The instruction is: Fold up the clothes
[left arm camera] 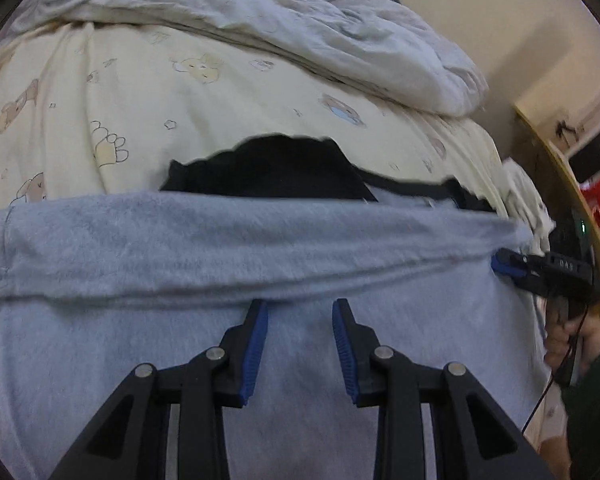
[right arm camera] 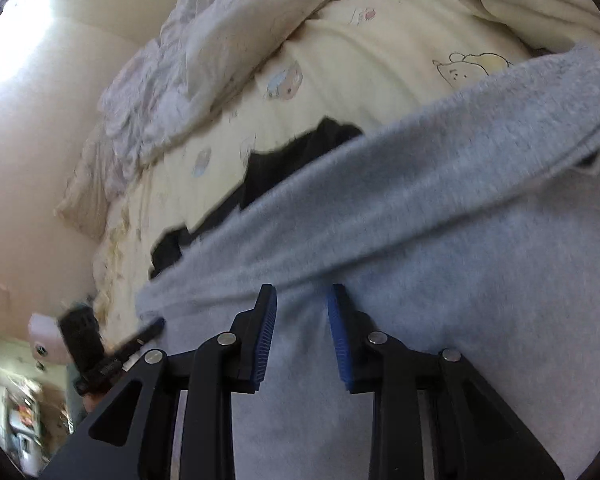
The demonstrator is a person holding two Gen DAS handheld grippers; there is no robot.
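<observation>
A light grey fleecy garment (left arm camera: 260,240) lies spread across the bed, its far part folded back toward me into a long thick band. My left gripper (left arm camera: 300,304) hovers over it, open, with the band's edge right at its fingertips and nothing pinched. Blue pads show on both fingers. My right gripper (right arm camera: 302,290) is likewise open over the same grey garment (right arm camera: 440,200), tips at the fold edge. In the left wrist view the right gripper (left arm camera: 500,266) sits at the band's right end. A black garment (left arm camera: 276,168) lies partly under the grey one, beyond it.
A cream sheet with bear prints (left arm camera: 180,92) covers the bed. A crumpled pale duvet (left arm camera: 300,12) is heaped at the far side against the wall. A wooden edge (left arm camera: 572,184) runs along the right. A person's hand (left arm camera: 572,340) holds the right gripper's handle.
</observation>
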